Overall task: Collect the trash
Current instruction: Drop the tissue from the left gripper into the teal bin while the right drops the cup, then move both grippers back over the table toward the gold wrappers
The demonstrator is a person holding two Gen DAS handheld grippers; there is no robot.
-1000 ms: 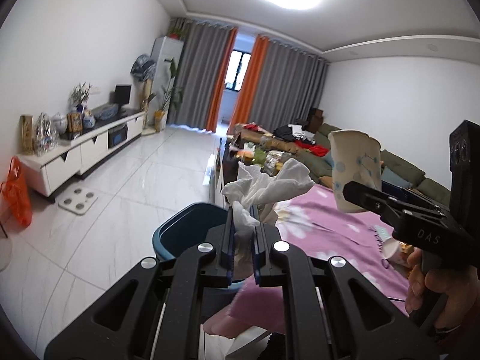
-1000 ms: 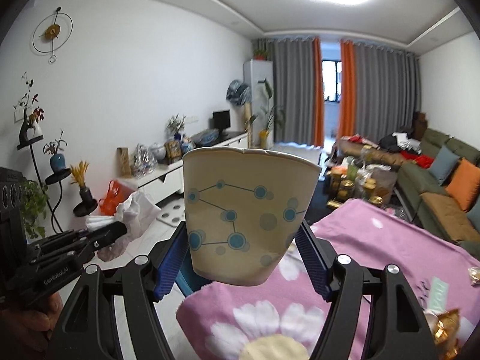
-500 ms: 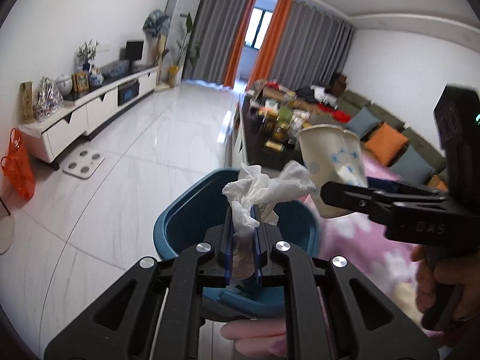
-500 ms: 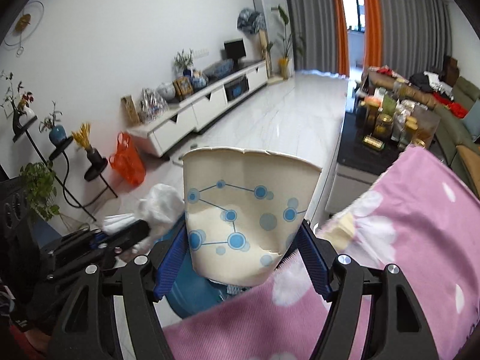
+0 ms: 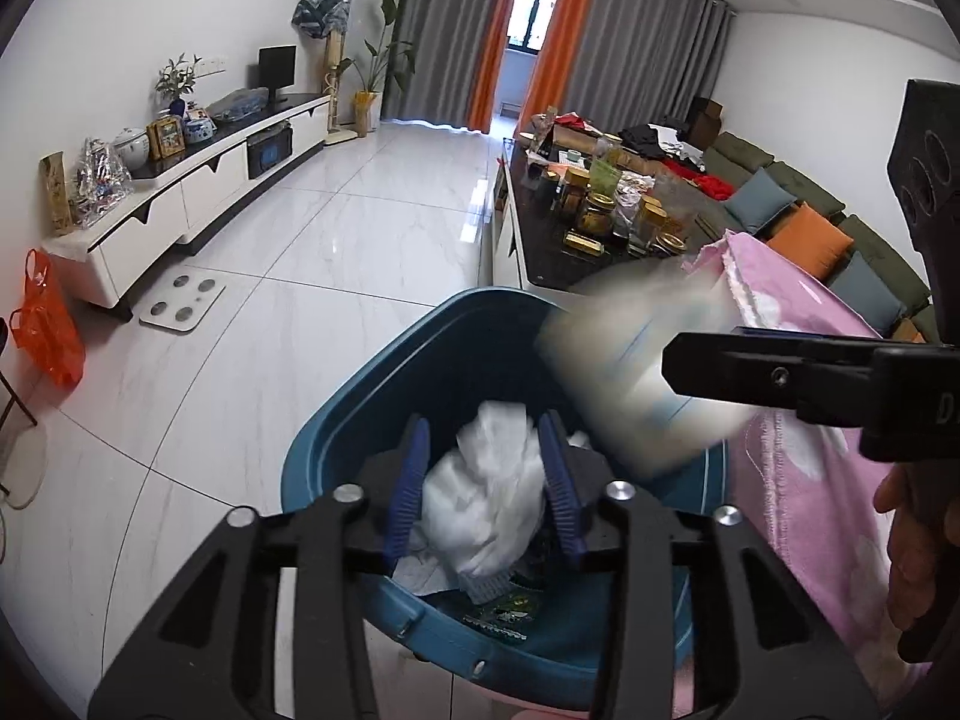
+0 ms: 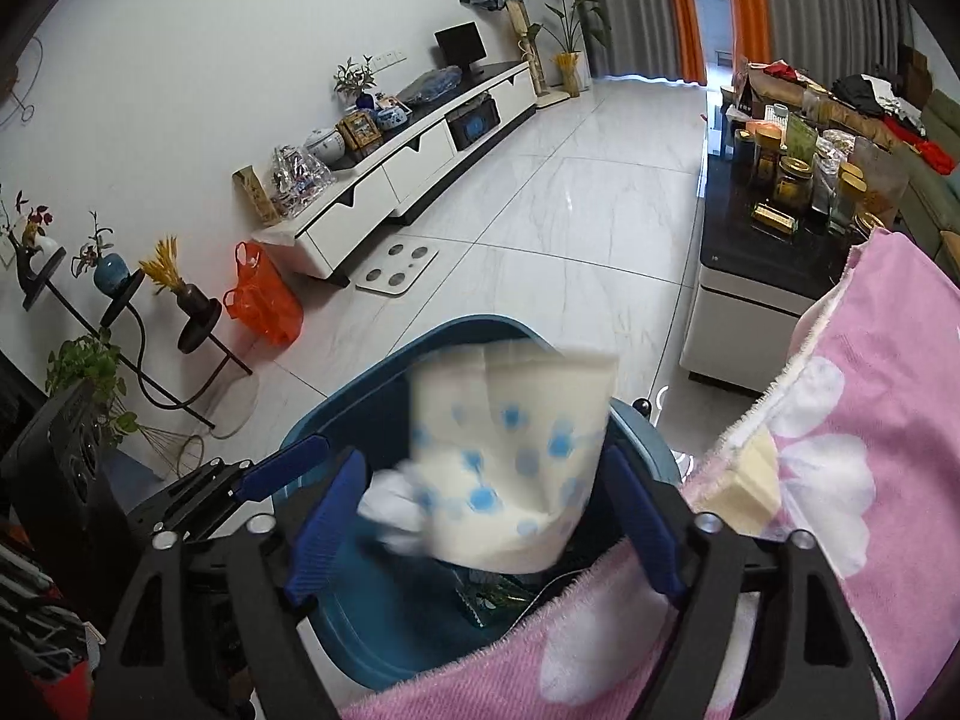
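Left wrist view: both wide-spread fingers hover directly above the blue bin (image 5: 336,438); tissue (image 5: 486,498) and paper cup (image 6: 510,480) fall free.

A cream paper cup (image 6: 510,474) dotted with blue, white tissue (image 5: 486,498), a teal-blue bin (image 5: 336,438), a pink blanket (image 6: 888,420) with white flowers, blue-padded black grippers.
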